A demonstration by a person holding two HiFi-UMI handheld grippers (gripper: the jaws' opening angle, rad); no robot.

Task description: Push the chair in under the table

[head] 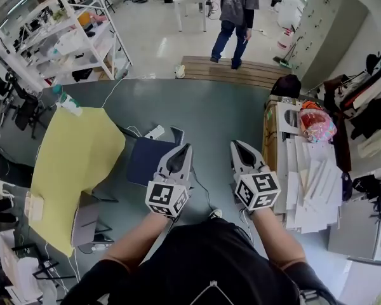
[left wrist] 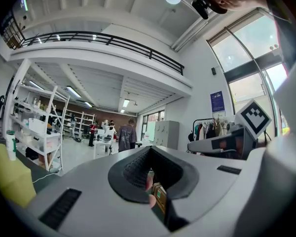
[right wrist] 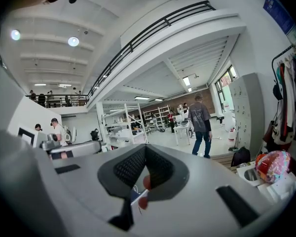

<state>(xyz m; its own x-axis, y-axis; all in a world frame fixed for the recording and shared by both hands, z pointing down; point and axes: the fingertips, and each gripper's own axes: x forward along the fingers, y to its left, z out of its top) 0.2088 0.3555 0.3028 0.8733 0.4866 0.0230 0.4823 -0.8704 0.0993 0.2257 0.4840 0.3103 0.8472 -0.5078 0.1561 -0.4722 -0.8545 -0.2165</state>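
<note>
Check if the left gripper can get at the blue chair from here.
Probably yes. In the head view the left gripper, fingers shut, sits right by the chair's near edge with nothing between them. How high it is above the seat is unclear.

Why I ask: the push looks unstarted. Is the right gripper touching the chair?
Apart. The head view shows bare floor between the right gripper and the chair.
</note>
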